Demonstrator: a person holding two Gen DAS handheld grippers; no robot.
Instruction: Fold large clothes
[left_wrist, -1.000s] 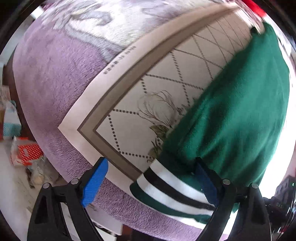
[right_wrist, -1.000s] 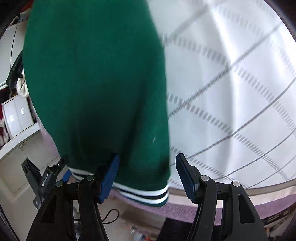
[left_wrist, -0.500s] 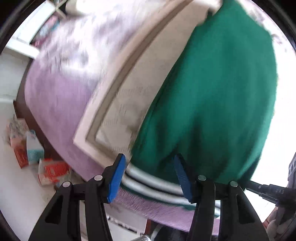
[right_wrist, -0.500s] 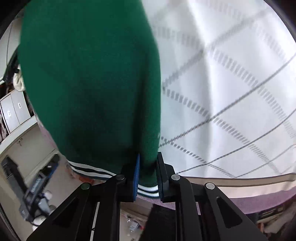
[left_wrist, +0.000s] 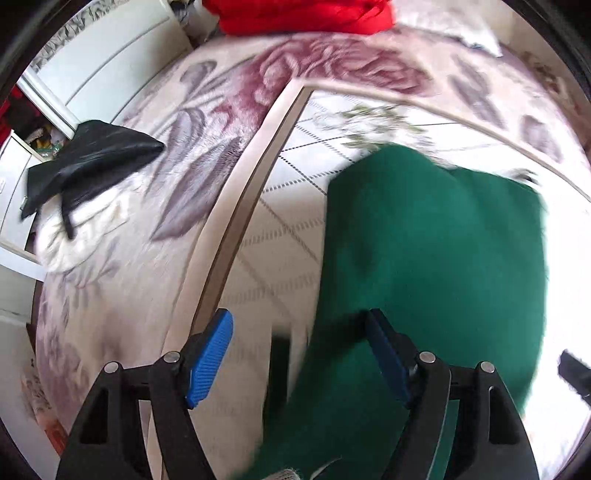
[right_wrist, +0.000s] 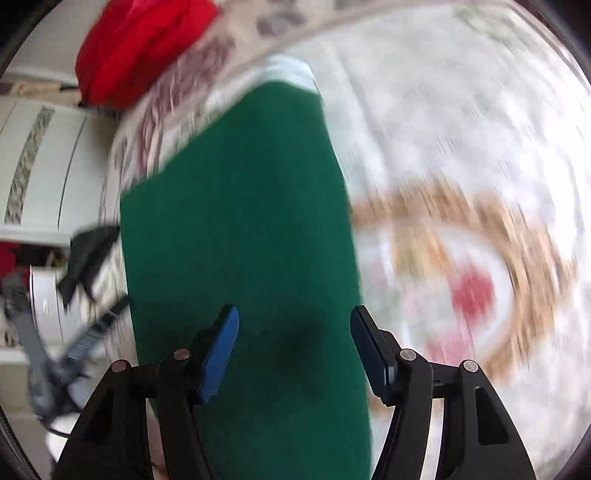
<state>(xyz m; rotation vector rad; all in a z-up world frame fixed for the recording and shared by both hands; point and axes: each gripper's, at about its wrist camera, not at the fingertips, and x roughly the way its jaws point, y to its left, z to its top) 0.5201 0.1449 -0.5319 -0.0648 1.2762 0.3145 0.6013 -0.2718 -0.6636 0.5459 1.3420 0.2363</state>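
Fold step just released, by my reading. The dark green knit garment (left_wrist: 436, 258) lay doubled on the cream quilted bed cover (left_wrist: 280, 236), near its bordered edge. Left gripper (left_wrist: 299, 354) and right gripper (right_wrist: 291, 347) were opening, pads clear of cloth (frames blurred). Next: regrip an edge for another fold.

Green garment (left_wrist: 436, 258): lower end runs off bottom edge in both views; we cannot see hem. Motion blur smears striped patch (left_wrist: 284, 354) at lower centre of left view. Patterned cloth (right_wrist: 461, 229) on right of right view too blurred to read. Red fabric (left_wrist: 299, 14) cut by top edge. Dark device (right_wrist: 85, 343), lower left of right view, unidentifiable.
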